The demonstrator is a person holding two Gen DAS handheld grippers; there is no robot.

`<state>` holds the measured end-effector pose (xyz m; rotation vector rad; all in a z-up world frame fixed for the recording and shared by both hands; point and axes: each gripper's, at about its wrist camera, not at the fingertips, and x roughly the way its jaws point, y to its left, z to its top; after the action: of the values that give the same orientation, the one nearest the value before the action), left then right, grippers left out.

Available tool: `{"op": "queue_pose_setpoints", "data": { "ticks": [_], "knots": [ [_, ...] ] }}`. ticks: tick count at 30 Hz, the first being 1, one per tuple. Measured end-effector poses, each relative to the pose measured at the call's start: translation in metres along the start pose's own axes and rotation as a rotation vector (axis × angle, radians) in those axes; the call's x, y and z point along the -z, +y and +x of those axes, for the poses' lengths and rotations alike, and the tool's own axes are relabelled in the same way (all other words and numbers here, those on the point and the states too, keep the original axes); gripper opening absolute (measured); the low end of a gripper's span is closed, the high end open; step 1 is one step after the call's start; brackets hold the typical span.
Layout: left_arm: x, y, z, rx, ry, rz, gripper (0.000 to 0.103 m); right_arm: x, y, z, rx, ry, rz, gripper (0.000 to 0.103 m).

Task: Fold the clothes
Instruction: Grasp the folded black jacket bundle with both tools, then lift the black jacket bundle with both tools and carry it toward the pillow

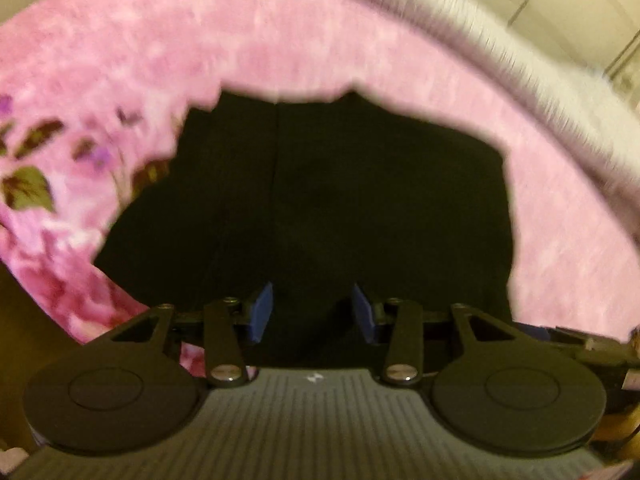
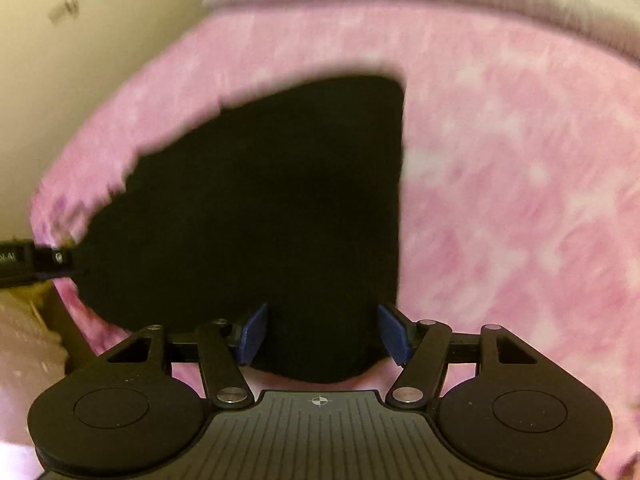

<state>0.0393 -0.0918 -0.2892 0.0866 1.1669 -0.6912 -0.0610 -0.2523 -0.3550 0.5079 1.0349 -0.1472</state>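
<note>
The black garment (image 2: pixel 260 208) lies flat on the pink fleece blanket (image 2: pixel 500 200). Both the left gripper (image 1: pixel 312 312) and right gripper (image 2: pixel 322 330) hover with jaws released, holding nothing. A grab now risks pinching the blanket too.

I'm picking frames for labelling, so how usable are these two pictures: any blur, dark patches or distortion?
Left wrist view: pink blanket smeared by motion blur, black garment nearly featureless, edges bowed by the fisheye. Right wrist view: garment again a flat dark mass with a blurred left edge; blue fingers fairly sharp.
</note>
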Motion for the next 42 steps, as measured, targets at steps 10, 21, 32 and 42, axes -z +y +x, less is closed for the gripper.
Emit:
{"op": "queue_pose_setpoints", "data": {
  "ticks": [10,21,32,42],
  "knots": [
    [-0.016,0.086,-0.043,0.161,-0.048,-0.332,0.052,-0.008,-0.088,-0.028,-0.308,0.004,0.483,0.082],
    [0.075,0.128,-0.009,0.393,-0.132,-0.937,0.056,0.024,-0.100,-0.005,-0.323,-0.051,0.757,0.082],
    [0.074,0.128,0.043,0.476,-0.277,-0.944,0.067,0.016,-0.096,0.015,-0.327,-0.051,0.693,0.098],
    [0.055,0.124,0.051,0.480,-0.266,-0.898,0.079,0.001,-0.115,0.022,-0.341,-0.060,0.689,0.103]
  ]
}}
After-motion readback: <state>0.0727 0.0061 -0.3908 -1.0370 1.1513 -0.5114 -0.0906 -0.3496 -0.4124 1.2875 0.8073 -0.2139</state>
